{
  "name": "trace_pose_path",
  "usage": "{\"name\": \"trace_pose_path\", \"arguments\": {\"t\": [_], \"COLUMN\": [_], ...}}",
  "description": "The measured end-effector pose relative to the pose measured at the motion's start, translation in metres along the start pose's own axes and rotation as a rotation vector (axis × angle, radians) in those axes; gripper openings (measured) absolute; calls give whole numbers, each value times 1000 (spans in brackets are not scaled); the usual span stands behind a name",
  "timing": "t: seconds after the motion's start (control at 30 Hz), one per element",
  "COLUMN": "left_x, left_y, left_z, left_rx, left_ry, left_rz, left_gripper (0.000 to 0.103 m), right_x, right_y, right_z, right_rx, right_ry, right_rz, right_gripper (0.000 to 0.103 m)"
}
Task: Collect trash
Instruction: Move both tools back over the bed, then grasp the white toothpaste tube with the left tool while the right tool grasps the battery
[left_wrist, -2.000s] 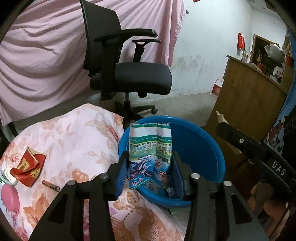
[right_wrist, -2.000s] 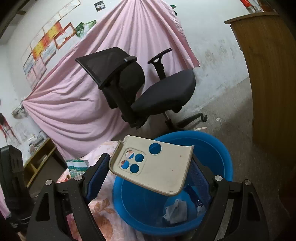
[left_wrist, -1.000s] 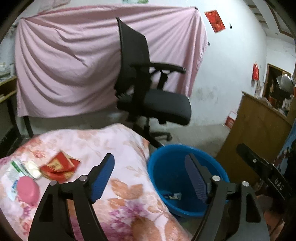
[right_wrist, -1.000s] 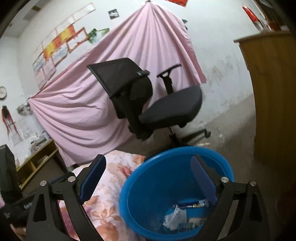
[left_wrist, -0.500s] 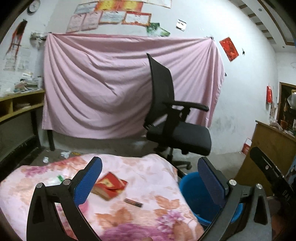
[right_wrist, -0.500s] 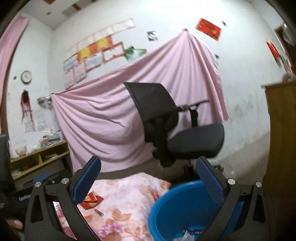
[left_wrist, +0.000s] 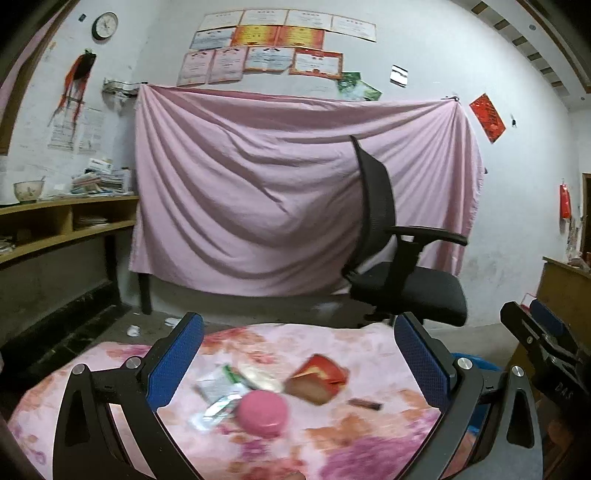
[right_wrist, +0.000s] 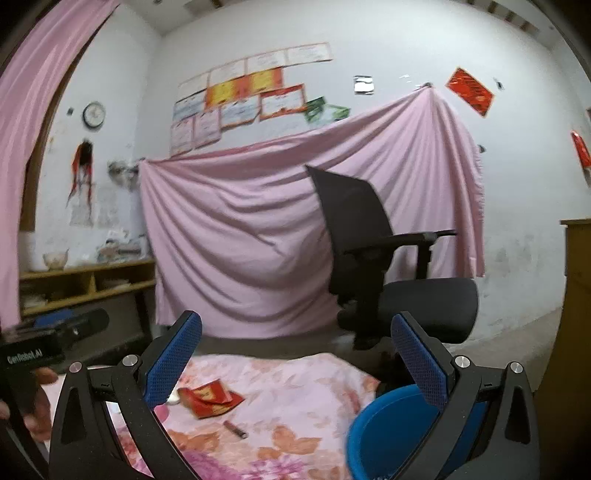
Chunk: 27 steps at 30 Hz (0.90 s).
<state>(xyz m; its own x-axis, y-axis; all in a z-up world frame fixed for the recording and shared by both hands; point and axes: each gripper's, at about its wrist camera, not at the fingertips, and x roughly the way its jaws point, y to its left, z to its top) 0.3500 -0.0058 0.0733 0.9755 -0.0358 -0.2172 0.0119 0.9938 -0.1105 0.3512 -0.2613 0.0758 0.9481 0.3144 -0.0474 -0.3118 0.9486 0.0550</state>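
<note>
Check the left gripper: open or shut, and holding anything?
Open and empty. The left gripper's blue pads stand wide apart, with only the floral cloth and litter beyond.

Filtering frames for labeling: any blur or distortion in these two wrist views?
Left wrist: strong fisheye curve; trash on the floral cloth is smeared, the pink round object and red packet soft, while the left tongs stay sharp. Right wrist: same barrel distortion, dim light, office chair and blue basin slightly blurred; right tongs crisp.

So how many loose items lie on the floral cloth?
5: red packet at centre, pink round thing in front of it, pale oval piece and green-white wrapper to their left, small brown stick to the right. Blur may hide more.
</note>
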Motion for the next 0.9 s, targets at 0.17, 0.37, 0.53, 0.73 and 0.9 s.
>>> {"name": "trace_pose_path", "arguments": {"t": [0.17, 0.37, 0.53, 0.73, 0.9], "left_x": [0, 8, 20, 45, 56], "left_y": [29, 56, 68, 76, 72], "left_z": [-15, -31, -42, -59, -66], "left_rx": [-8, -29, -35, -46, -26], "left_ry": [22, 79, 151, 318, 381], "left_rz": [39, 57, 58, 35, 18], "left_gripper": [101, 101, 101, 101, 101], "right_x": [15, 36, 58, 78, 97], "right_y": [24, 43, 50, 52, 46], "right_z": [-9, -22, -34, -46, -59], "right_rx": [-55, -66, -56, -63, -28], "right_ry": [46, 141, 249, 380, 516], "right_rz": [37, 62, 58, 29, 32], "right_gripper": [103, 103, 103, 97, 82]}}
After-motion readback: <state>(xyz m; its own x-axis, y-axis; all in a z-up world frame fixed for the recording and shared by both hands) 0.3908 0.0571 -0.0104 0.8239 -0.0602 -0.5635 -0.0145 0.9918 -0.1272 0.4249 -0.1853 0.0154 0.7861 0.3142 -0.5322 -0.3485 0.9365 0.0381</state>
